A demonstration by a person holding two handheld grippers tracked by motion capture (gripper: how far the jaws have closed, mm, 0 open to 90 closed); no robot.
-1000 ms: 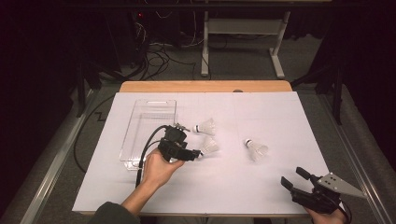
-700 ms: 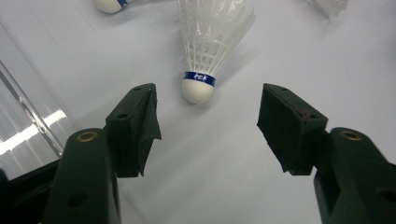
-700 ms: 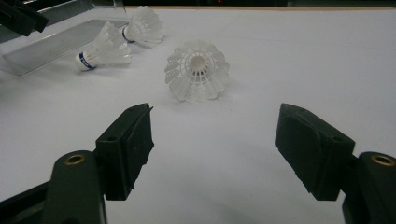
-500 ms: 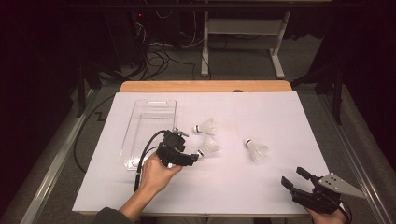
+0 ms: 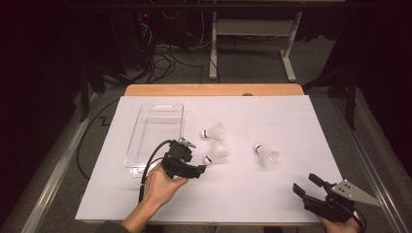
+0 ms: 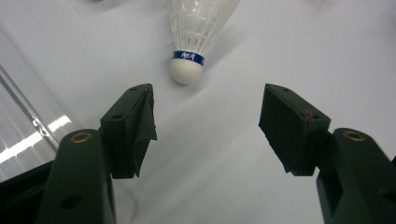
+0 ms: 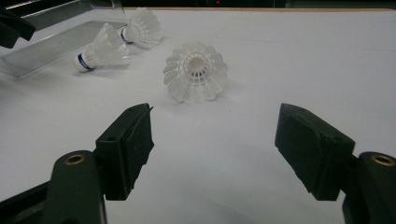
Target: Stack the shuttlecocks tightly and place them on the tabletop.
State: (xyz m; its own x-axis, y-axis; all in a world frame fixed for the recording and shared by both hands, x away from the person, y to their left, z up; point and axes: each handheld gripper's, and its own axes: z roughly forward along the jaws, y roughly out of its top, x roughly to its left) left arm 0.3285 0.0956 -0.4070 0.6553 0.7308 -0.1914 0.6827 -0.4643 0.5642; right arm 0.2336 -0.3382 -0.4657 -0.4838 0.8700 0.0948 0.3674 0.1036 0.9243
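Left gripper [image 6: 208,119], jaws spread and empty, faces the middle shuttlecock [image 6: 194,37] lying on the white table [image 5: 272,194] beside the clear tray [image 5: 155,128]; probably featherlight with crushable skirt, so pinch the firm cork.

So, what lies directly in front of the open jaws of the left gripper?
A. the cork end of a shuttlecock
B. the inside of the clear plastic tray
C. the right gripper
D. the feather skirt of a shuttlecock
A: in the left gripper view, the left gripper stands open and the shuttlecock just ahead turns its white cork tip with the blue band toward the jaws, not yet between them.
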